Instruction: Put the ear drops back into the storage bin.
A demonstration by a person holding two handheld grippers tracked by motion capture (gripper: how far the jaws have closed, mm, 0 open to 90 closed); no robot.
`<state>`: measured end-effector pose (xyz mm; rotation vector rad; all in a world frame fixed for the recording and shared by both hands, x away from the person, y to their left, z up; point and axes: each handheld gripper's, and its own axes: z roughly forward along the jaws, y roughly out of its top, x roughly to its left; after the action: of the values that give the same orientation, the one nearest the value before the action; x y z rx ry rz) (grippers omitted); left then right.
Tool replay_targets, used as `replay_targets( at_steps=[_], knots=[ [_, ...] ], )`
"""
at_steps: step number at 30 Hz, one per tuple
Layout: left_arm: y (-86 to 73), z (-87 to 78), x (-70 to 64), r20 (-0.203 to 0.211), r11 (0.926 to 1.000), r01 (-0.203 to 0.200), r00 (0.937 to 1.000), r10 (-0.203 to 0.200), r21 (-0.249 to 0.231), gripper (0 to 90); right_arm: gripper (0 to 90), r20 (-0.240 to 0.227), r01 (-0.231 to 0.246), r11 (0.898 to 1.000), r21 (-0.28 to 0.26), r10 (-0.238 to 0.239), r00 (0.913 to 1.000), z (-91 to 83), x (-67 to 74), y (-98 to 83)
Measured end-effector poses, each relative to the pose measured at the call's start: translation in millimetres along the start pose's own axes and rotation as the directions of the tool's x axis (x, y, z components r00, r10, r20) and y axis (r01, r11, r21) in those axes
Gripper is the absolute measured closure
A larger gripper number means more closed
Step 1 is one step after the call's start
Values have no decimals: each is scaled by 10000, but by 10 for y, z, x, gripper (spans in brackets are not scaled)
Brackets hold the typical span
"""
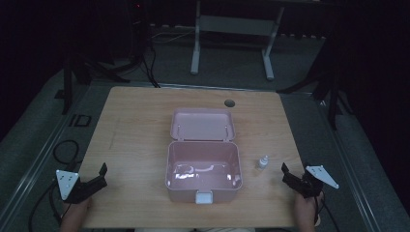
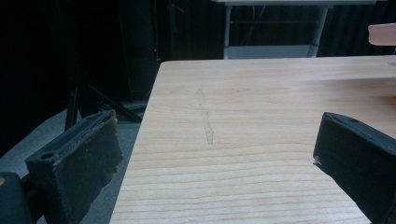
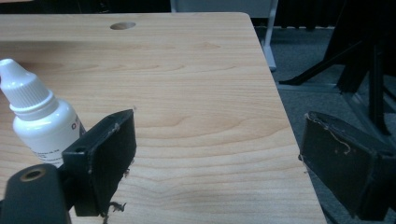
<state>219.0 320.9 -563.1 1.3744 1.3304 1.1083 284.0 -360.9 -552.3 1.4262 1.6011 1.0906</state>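
Observation:
A pink plastic box (image 1: pixel 203 170) stands open in the middle of the wooden table (image 1: pixel 135 121), its lid (image 1: pixel 203 124) laid back behind it. A small white dropper bottle (image 1: pixel 262 162) stands upright just right of the box; in the right gripper view the bottle (image 3: pixel 39 121) sits left of the jaws, outside them. My right gripper (image 1: pixel 286 174) rests at the table's front right corner, open and empty, as my right gripper (image 3: pixel 215 154) view confirms. My left gripper (image 1: pixel 99 176) lies at the front left, open, with bare table between its jaws in the left gripper (image 2: pixel 210 158) view.
A round cable hole (image 1: pixel 229 103) lies in the table behind the lid. Dark tripod legs (image 1: pixel 87 72) and a white desk frame (image 1: pixel 232 38) stand beyond the far edge. Cables (image 1: pixel 65 150) trail on the floor at the left.

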Motion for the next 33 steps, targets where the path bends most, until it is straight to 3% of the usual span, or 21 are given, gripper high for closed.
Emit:
replay_targets(
  at_steps=[9,11,13,16,17,20,26,30,32,33],
  knots=[
    [0,-1,2,-3,10000,8,10000,-8,9,10,105,8,554,9980,303,-555,9985,26,60,9],
    [0,-2,3,7,10000,5,10000,-5,5,10,105,-194,741,9960,509,-732,9971,43,77,14],
    [0,-2,2,-1,10000,11,10000,-11,-1,10,105,-378,622,9946,825,-592,9975,66,84,22],
    [0,-1,3,17,10000,11,10000,-11,15,10,106,-624,711,9861,1504,-623,9961,109,116,40],
    [0,-1,2,26,10000,2,10000,-2,13,10,106,-629,828,9815,1725,-729,9954,118,125,48],
    [1,0,2,51,10000,9,10000,-9,29,10,106,-1203,868,9654,2459,-585,9910,153,110,94],
    [2,1,2,75,10000,0,10000,-1,44,10,106,-1966,1253,9169,3788,-526,9791,208,58,159],
    [1,0,1,81,10000,-14,10000,14,31,10,106,-2211,1766,8848,4311,-861,9714,187,56,222],
    [1,0,2,85,10000,-15,10000,14,40,10,106,-2185,2059,8591,4685,-1132,9693,170,54,260],
    [1,0,2,85,10000,-15,10000,14,40,10,106,-2185,2059,8591,4685,-1132,9693,170,54,260]
  ],
)
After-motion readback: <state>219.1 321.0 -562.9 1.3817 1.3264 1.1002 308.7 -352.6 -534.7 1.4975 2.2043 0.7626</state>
